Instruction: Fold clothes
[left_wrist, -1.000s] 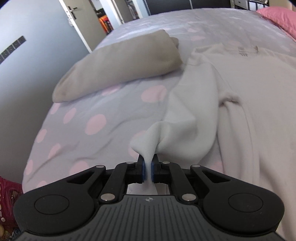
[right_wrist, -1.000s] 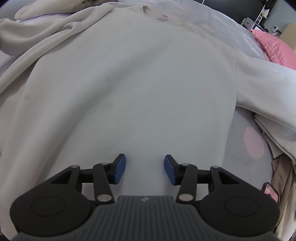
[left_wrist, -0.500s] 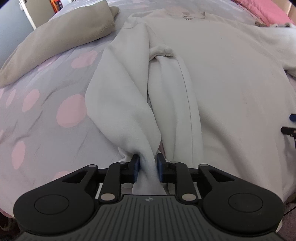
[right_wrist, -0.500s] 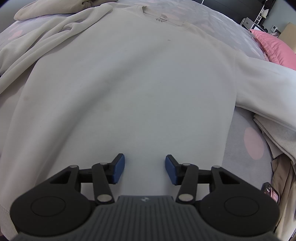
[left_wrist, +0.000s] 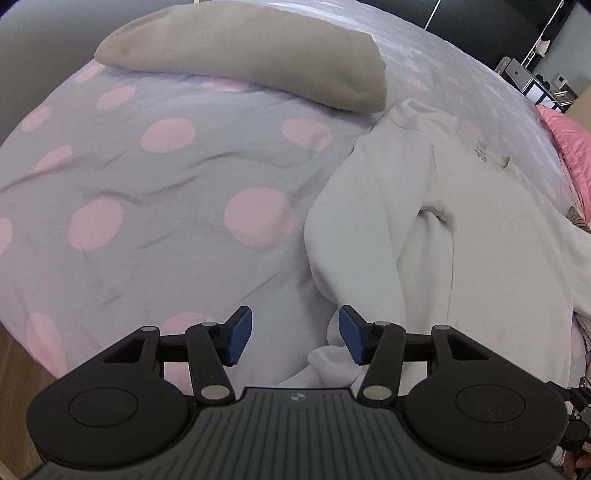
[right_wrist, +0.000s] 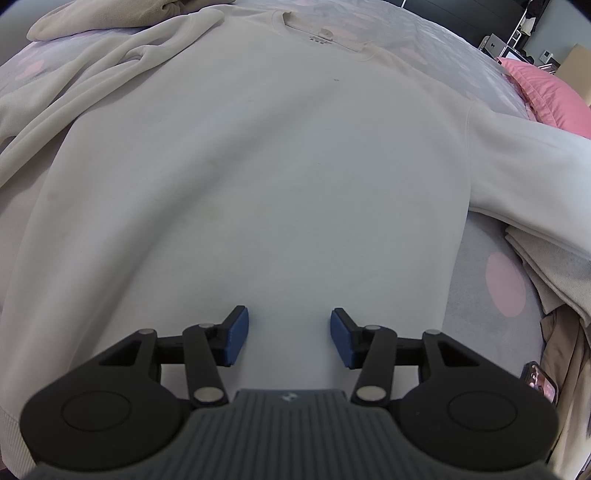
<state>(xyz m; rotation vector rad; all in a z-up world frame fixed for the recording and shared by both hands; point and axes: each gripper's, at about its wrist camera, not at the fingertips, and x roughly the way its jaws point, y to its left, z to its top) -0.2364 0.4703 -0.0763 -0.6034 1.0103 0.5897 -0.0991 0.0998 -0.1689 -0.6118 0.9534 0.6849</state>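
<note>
White sweatshirt (right_wrist: 280, 177) flat on bed (left_wrist: 147, 206); left tongs (left_wrist: 295, 339) & right tongs (right_wrist: 288, 338) both released. Sleeve (left_wrist: 362, 236) laid alongside body; next, prob. fold other sleeve in.

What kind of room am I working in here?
Most likely a bedroom. The white sweatshirt lies spread on a bed with a grey, pink-dotted cover, a beige pillow sits at its far side, and a pink pillow lies further off.
</note>
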